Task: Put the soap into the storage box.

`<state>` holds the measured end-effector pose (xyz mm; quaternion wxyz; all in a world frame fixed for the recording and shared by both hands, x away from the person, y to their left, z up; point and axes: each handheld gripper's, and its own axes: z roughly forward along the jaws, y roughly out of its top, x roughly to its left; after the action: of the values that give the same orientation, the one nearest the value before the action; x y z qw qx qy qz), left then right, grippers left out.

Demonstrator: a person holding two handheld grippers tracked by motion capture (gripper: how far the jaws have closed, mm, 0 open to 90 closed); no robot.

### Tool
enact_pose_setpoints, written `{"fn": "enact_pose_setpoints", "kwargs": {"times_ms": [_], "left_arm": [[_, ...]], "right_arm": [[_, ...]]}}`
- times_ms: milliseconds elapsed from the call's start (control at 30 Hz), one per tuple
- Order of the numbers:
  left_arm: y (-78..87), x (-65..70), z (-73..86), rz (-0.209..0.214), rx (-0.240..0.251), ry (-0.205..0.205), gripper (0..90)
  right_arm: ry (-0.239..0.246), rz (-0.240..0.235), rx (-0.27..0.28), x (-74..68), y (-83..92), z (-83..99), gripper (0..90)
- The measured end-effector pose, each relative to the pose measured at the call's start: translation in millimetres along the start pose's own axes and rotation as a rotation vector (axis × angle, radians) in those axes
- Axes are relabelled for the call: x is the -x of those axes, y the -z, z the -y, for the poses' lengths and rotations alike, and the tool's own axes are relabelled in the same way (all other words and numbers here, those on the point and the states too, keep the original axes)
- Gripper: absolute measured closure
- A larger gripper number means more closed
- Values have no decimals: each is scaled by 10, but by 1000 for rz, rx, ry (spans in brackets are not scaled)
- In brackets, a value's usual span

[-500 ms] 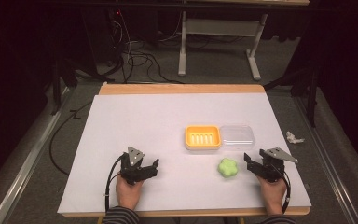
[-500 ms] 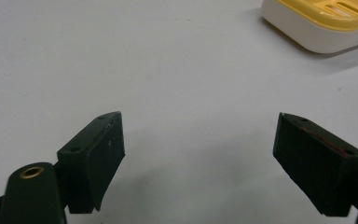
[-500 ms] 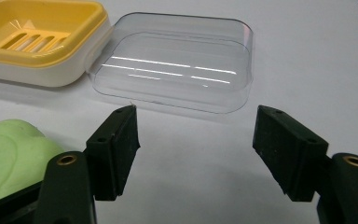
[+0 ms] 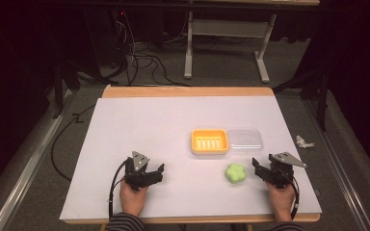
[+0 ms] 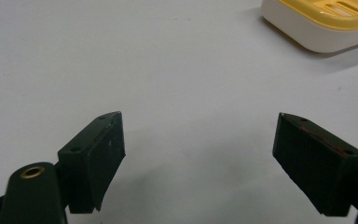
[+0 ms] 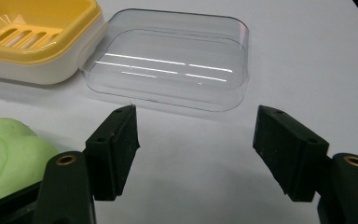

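Step in hand, by the look of it: the approach, before any grasp. Right claw (image 4: pixel 259 167) resting low on the bench (image 4: pixel 139 125), jaws spread with nothing between them, aimed toward the green soap (image 4: pixel 235 173) lying just to its left. Left claw (image 4: pixel 155 172) parked well apart on the near left of the bench, jaws likewise spread and empty, only bare white surface ahead of them.

Soap: pale lime green, flower-shaped with rounded lobes, matte and smooth, flat on the bench near the front edge. In the right gripper view, showing as a soft green lump (image 6: pixel 9 154) beside the left jaw, outside the gap. Just beyond the soap, a yellow soap dish (image 4: pixel 209 141) with a slotted tray and white base, and touching its right side a clear plastic lid (image 4: pixel 244 141), open side up.

Next move, judged from this: swinging the right claw leftward to bring the soap between the jaws, then closing gently across its lobes. Likely slippery and rounded, so a centred, level pinch seems wise before lifting toward the dish.
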<state>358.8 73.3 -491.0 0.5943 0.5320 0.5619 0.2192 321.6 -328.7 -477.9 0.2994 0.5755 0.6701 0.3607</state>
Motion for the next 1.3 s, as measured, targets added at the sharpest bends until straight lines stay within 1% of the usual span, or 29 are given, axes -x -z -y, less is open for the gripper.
{"fn": "enact_pose_setpoints", "kwargs": {"times_ms": [200, 433, 467, 533, 600, 633, 667, 767, 833, 867, 967, 1000, 1167, 1267, 1300], "left_arm": [[5, 1, 1, 2, 0, -5, 174], [5, 0, 2, 2, -2, -8, 173], [7, 4, 2, 3, -1, -8, 173], [6, 5, 3, 4, 0, -7, 173], [6, 3, 2, 3, -1, -8, 173], [5, 3, 2, 3, -3, -9, 173], [4, 4, 2, 3, -2, -8, 173], [2, 4, 3, 3, -5, -9, 174], [3, 5, 3, 2, -3, -11, 174], [3, 5, 3, 2, -3, -11, 174], [0, 5, 3, 2, -4, -8, 174], [-1, 6, 4, 1, -4, -9, 174], [-1, 7, 7, 0, -4, -13, 174], [-1, 6, 7, 0, -5, -14, 173], [-2, 6, 7, 0, -6, -14, 173]], "right_arm": [[14, 11, -3, -15, -3, -2, 310], [14, 6, -6, -8, -5, -4, 305], [18, 4, -20, -14, -18, -9, 303], [22, 5, -29, -22, -27, -13, 301], [46, 12, -56, -51, -47, -24, 299], [70, 13, -55, -66, -52, -25, 299], [73, 12, -49, -70, -47, -23, 299], [55, 2, -36, -54, -27, -25, 295], [51, -1, -22, -50, -12, -24, 290], [57, -1, -16, -51, -8, -25, 286], [51, -12, -14, -69, 7, -23, 275], [58, -26, -10, -80, 26, -20, 266], [53, -47, 2, -97, 78, -11, 255], [49, -55, 3, -101, 99, -14, 252], [52, -55, 9, -104, 132, -18, 249]]}}
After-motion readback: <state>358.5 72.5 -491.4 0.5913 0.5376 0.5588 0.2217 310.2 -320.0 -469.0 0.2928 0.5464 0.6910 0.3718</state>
